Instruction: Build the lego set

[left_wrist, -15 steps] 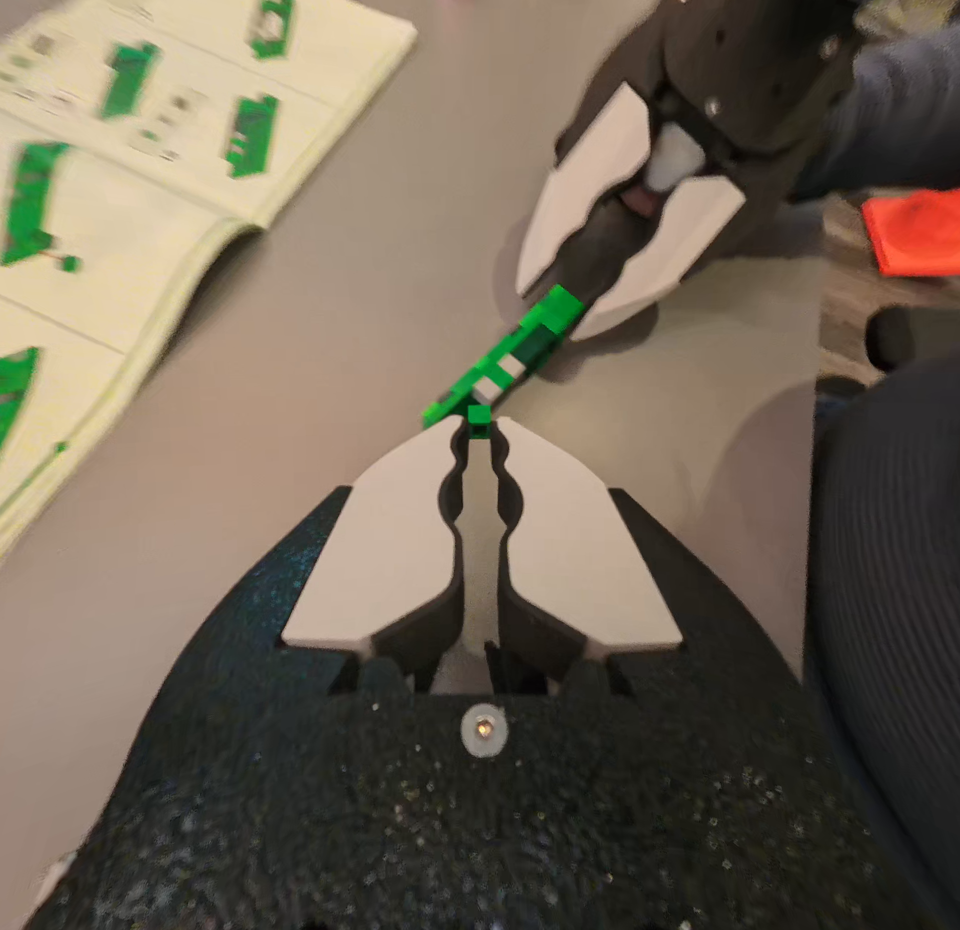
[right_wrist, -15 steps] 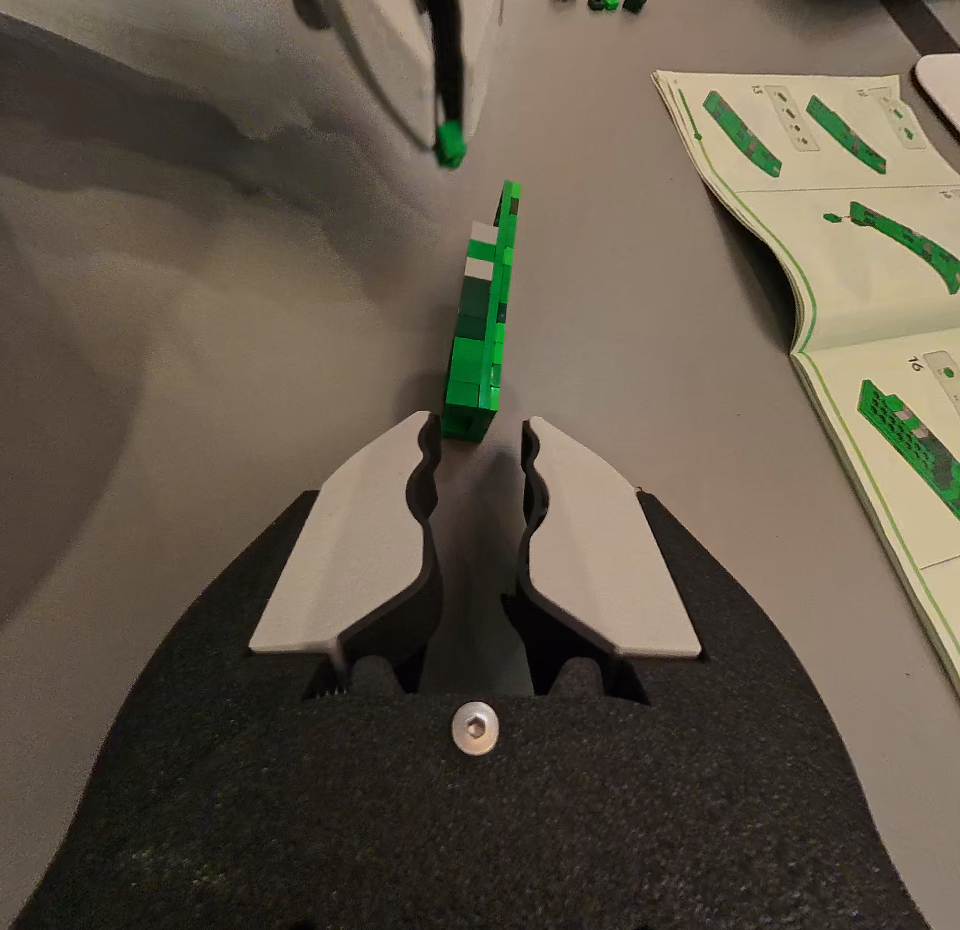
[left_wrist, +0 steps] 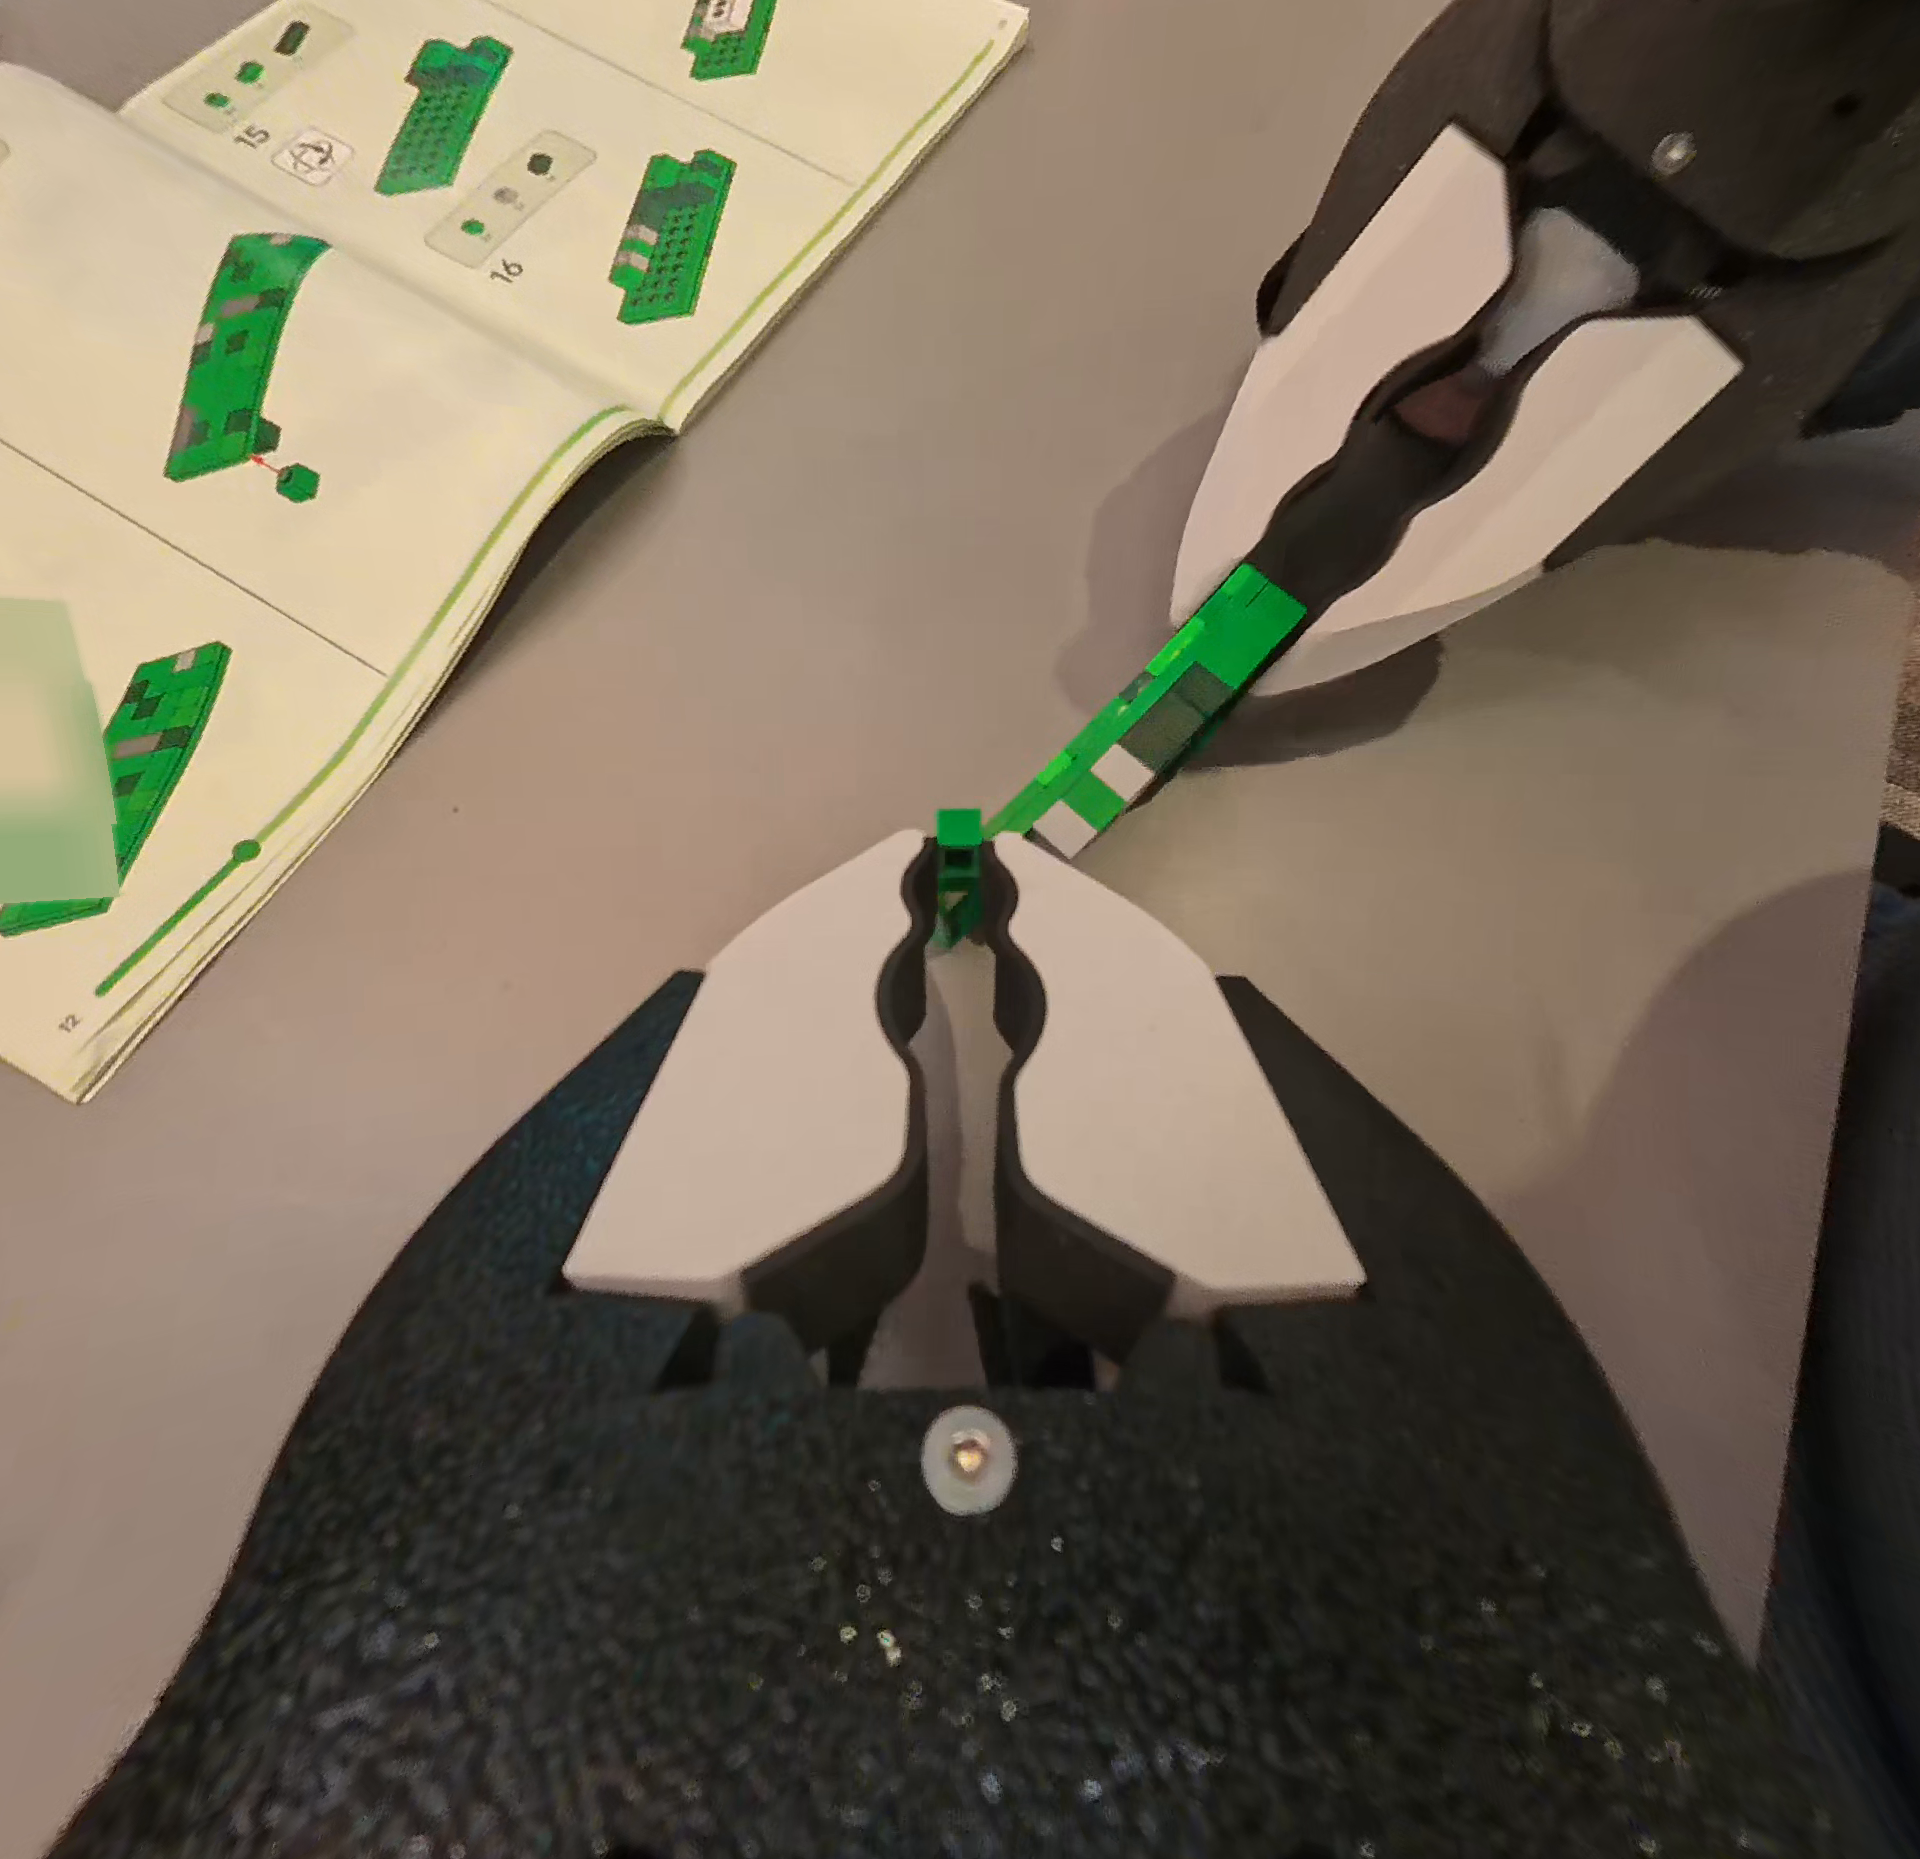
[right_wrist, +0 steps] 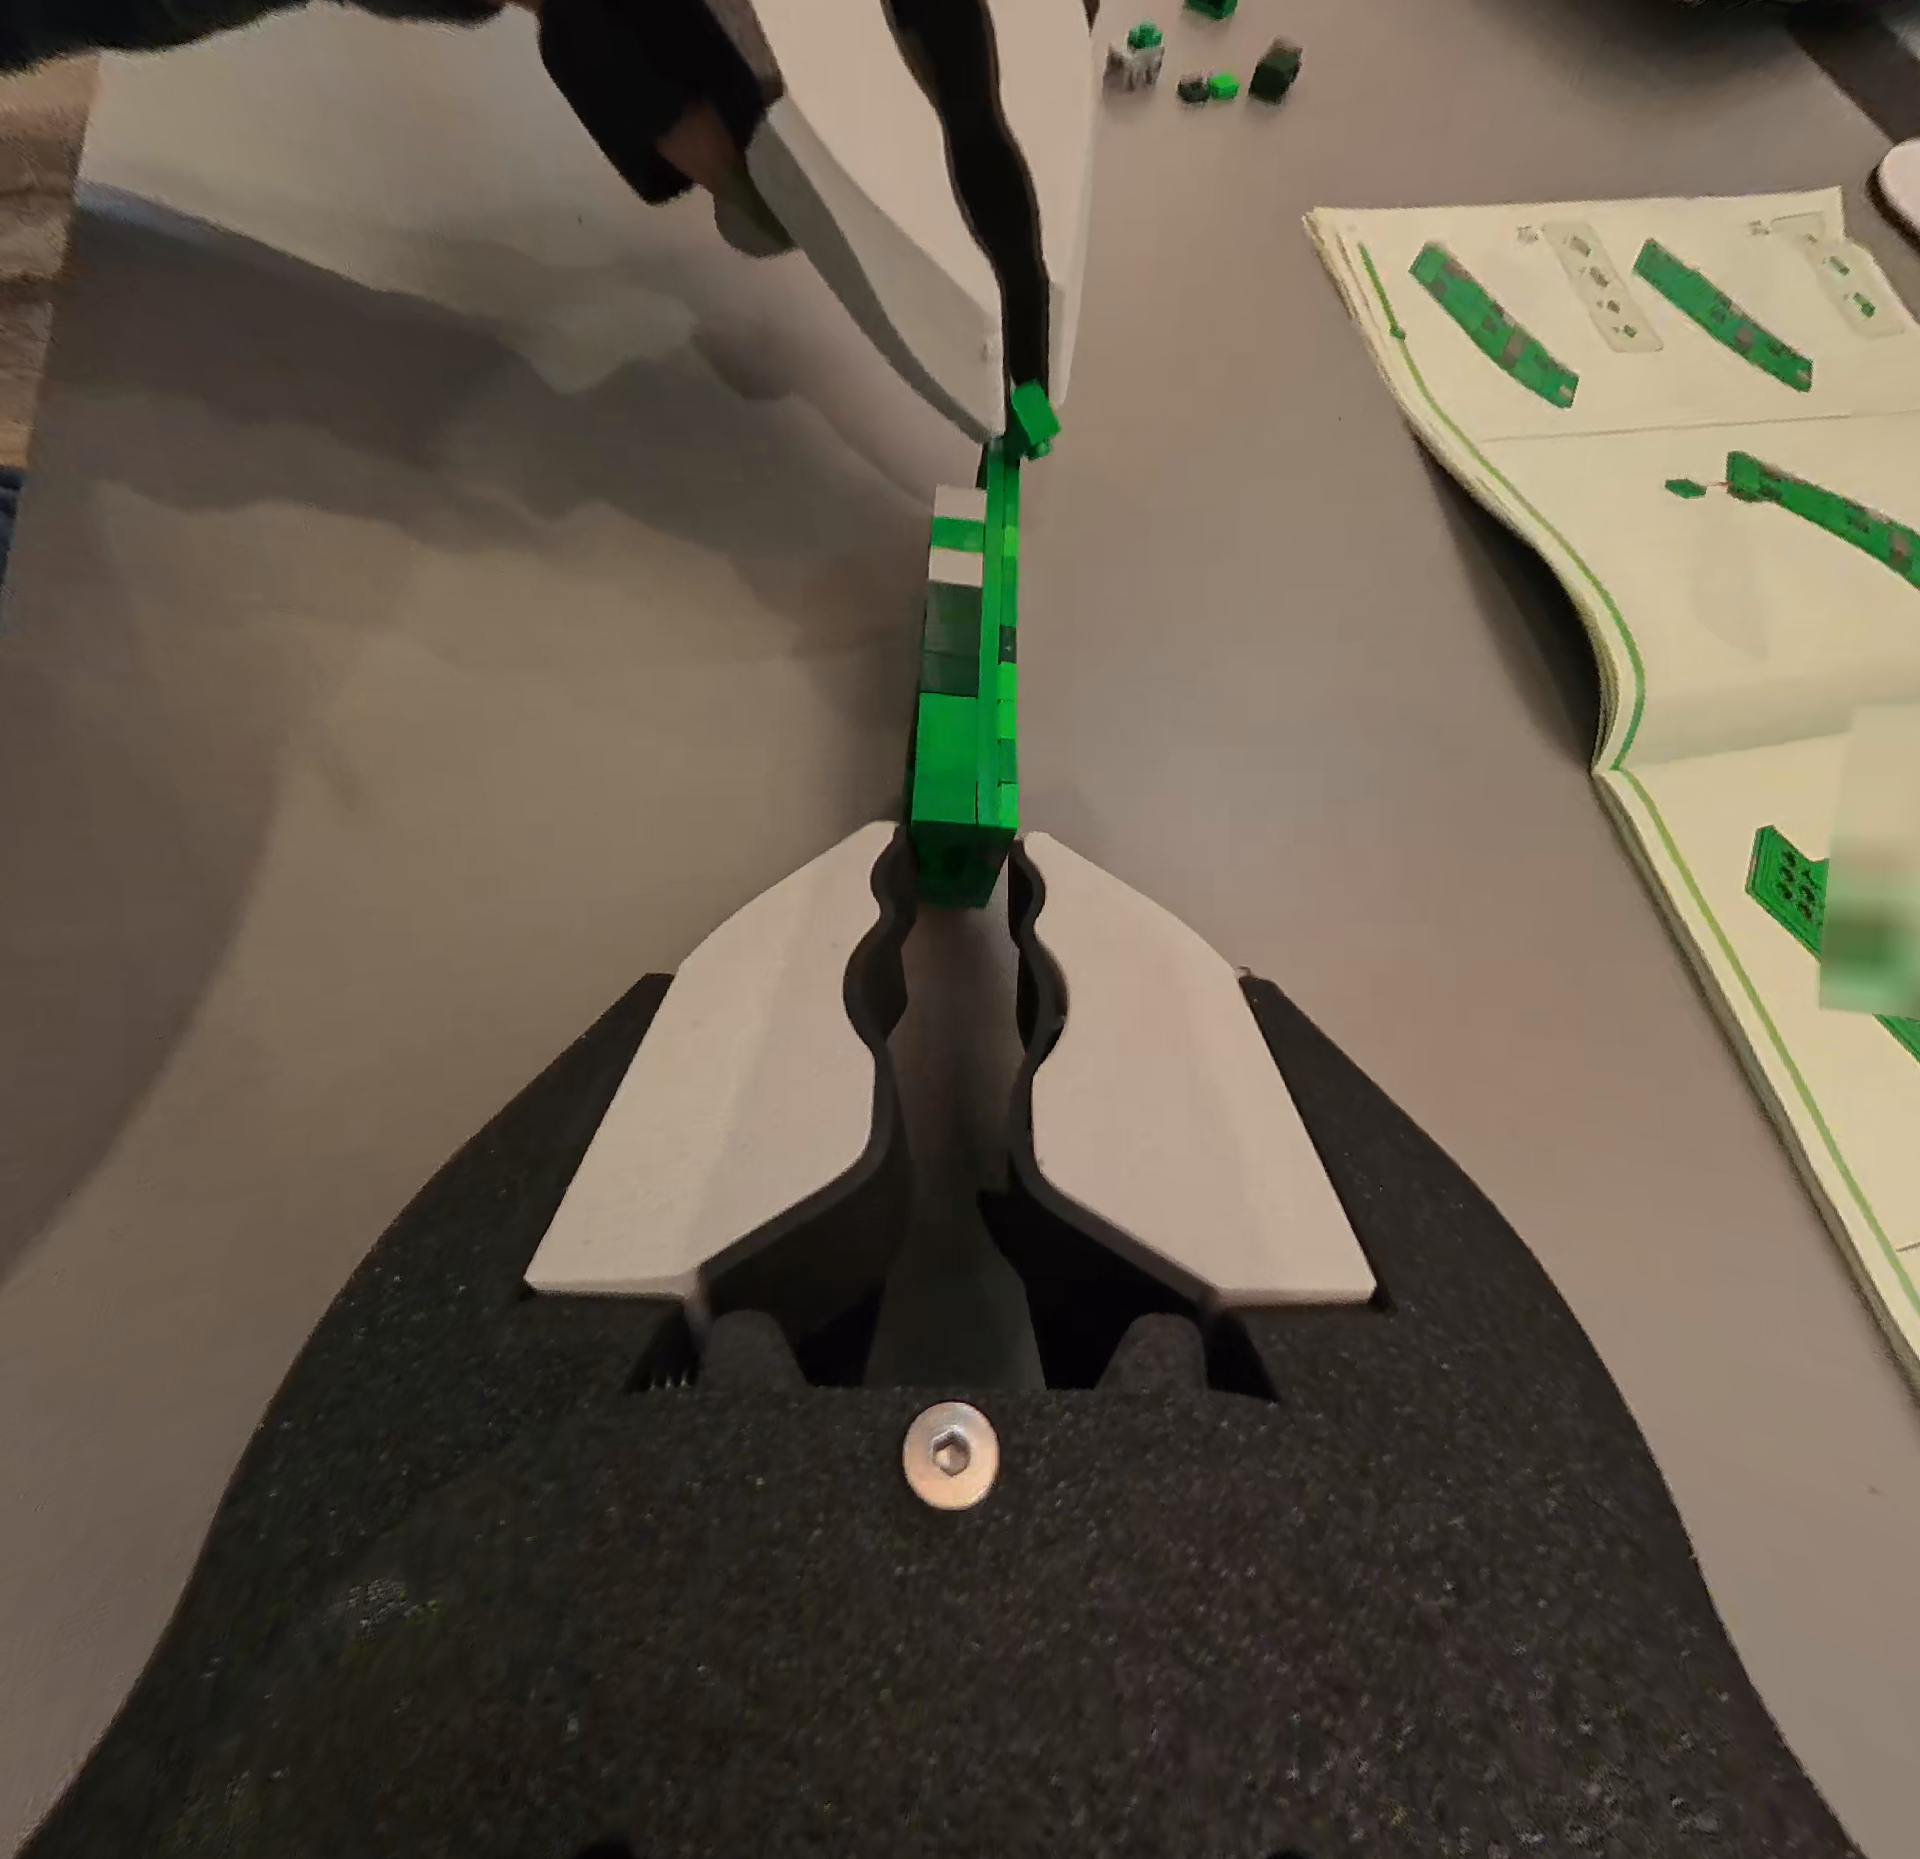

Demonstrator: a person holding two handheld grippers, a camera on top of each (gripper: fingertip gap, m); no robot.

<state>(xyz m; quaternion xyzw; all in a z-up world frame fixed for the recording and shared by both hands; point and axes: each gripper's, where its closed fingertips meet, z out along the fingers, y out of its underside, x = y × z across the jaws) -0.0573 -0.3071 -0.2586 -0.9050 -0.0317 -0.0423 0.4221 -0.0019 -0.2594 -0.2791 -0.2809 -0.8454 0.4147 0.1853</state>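
A long, thin green assembly point(right_wrist: 971, 666) with white and dark green tiles stands on edge on the grey table; it also shows in the left wrist view point(left_wrist: 1153, 729). My right gripper point(right_wrist: 958, 859) is shut on its near end, also seen from the left wrist view point(left_wrist: 1262, 630). My left gripper point(left_wrist: 957, 859) is shut on a small green brick point(left_wrist: 957, 835). In the right wrist view the left gripper point(right_wrist: 1023, 407) comes down from above, and the small brick point(right_wrist: 1035, 419) touches the far end of the assembly.
An open instruction booklet point(left_wrist: 436, 375) lies left of the left gripper and shows at the right in the right wrist view point(right_wrist: 1662, 614). Several loose small bricks point(right_wrist: 1210, 53) lie at the far side of the table. A dark-clothed person point(left_wrist: 1870, 1290) is at the right table edge.
The left gripper has moved the small brick up against the end of the assembly. The right gripper's fingers have closed in on the assembly's near end.
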